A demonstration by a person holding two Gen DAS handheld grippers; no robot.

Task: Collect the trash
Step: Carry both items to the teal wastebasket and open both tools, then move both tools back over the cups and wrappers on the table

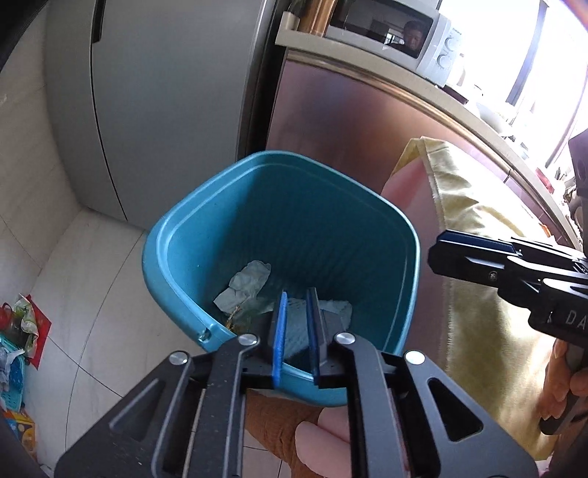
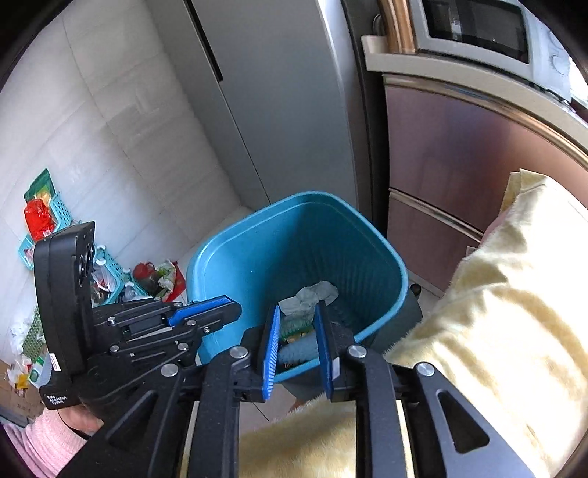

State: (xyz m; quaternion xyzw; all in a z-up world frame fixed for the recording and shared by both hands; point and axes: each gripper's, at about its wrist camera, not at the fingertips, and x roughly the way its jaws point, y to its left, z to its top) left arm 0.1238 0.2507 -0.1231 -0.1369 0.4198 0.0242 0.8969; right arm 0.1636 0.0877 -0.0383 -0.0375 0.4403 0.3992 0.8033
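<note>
A teal waste bin stands on the tiled floor in front of the fridge. Crumpled pale paper and other scraps lie at its bottom. My left gripper hangs over the bin's near rim, its blue pads a narrow gap apart with nothing between them. My right gripper is also over the near rim, open a little and empty. Each gripper shows in the other's view: the right gripper beside the bin's right edge, the left gripper at its left edge.
A grey fridge stands behind the bin, and a brown cabinet with a microwave on top is to its right. A yellow fluffy cloth hangs at the right. Baskets, bags and wrappers litter the floor at the left.
</note>
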